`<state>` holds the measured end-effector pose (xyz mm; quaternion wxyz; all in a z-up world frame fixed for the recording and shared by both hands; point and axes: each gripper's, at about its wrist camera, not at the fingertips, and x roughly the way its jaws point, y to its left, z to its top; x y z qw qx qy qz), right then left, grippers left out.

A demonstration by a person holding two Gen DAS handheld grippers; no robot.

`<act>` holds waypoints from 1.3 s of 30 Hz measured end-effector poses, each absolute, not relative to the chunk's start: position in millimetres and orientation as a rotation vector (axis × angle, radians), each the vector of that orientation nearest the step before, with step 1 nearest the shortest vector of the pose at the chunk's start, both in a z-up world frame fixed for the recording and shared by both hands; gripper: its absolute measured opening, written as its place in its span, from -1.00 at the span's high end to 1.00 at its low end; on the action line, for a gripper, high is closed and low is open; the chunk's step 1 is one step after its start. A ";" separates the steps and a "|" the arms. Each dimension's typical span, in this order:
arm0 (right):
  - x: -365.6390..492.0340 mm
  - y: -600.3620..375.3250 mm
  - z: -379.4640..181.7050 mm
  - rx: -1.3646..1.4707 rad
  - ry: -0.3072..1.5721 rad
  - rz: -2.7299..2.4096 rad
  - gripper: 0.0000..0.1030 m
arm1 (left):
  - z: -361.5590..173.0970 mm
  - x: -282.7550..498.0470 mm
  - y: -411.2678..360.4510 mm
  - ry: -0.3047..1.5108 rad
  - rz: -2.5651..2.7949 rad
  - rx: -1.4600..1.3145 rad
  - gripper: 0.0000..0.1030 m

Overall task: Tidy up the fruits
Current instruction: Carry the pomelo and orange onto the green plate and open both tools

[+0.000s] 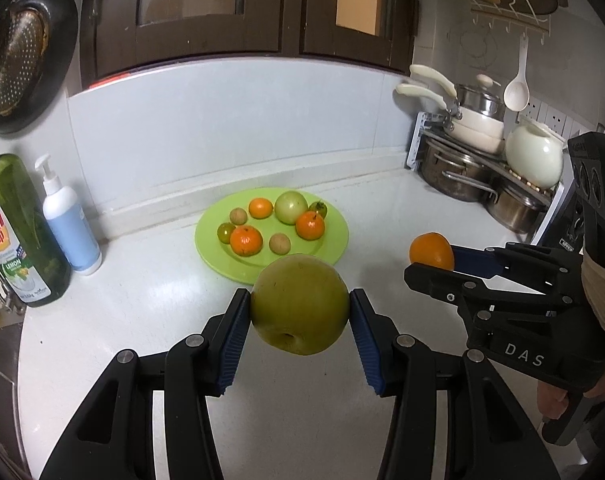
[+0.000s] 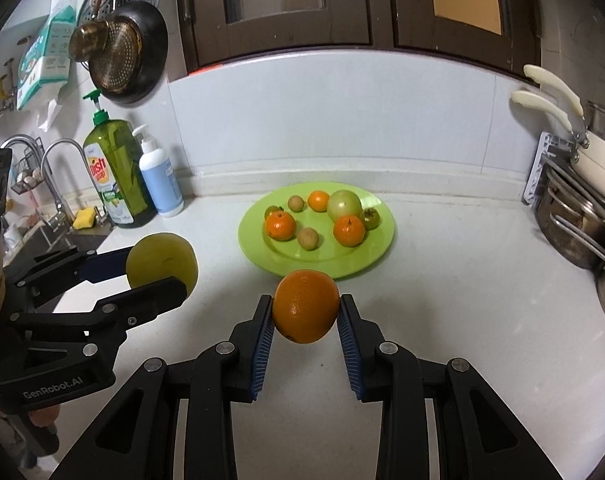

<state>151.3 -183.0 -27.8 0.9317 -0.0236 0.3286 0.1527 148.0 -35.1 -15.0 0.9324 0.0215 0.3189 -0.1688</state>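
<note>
My left gripper (image 1: pixel 300 308) is shut on a large green apple (image 1: pixel 300 304) and holds it above the white counter, just in front of a green plate (image 1: pixel 334 240). My right gripper (image 2: pixel 305 312) is shut on an orange (image 2: pixel 305 306), also above the counter in front of the plate (image 2: pixel 382 248). The plate holds several small oranges, a pale green fruit (image 2: pixel 344 205) and small brownish and green fruits. The right gripper with its orange (image 1: pixel 431 251) shows at the right of the left wrist view. The left gripper with its apple (image 2: pixel 162 258) shows at the left of the right wrist view.
A green dish soap bottle (image 1: pixel 18 232) and a white pump bottle (image 1: pixel 68 224) stand at the left by the sink (image 2: pixel 50 236). Stacked pots and pans on a rack (image 1: pixel 474 168) stand at the right. A pan and strainer (image 2: pixel 122 56) hang on the wall. Dark cabinets hang above.
</note>
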 end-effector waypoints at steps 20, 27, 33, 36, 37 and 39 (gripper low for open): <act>188.1 -178.7 -3.8 -0.029 0.627 0.310 0.36 | 5.1 195.1 -26.1 0.620 -0.306 0.038 0.04; 207.7 -176.6 -1.6 -0.030 0.634 0.303 0.36 | 10.1 216.7 -21.9 0.621 -0.297 0.032 0.04; 224.4 -174.7 1.7 -0.029 0.636 0.297 0.36 | 11.7 231.3 -21.1 0.625 -0.295 0.035 0.04; 233.2 -173.8 1.3 -0.030 0.643 0.293 0.36 | 10.8 241.1 -22.6 0.633 -0.300 0.047 0.04; 237.1 -173.7 0.4 -0.028 0.651 0.294 0.36 | 10.4 245.0 -23.5 0.637 -0.304 0.050 0.04; 244.1 -173.5 -1.6 -0.020 0.665 0.295 0.36 | 9.5 252.9 -22.7 0.650 -0.309 0.048 0.04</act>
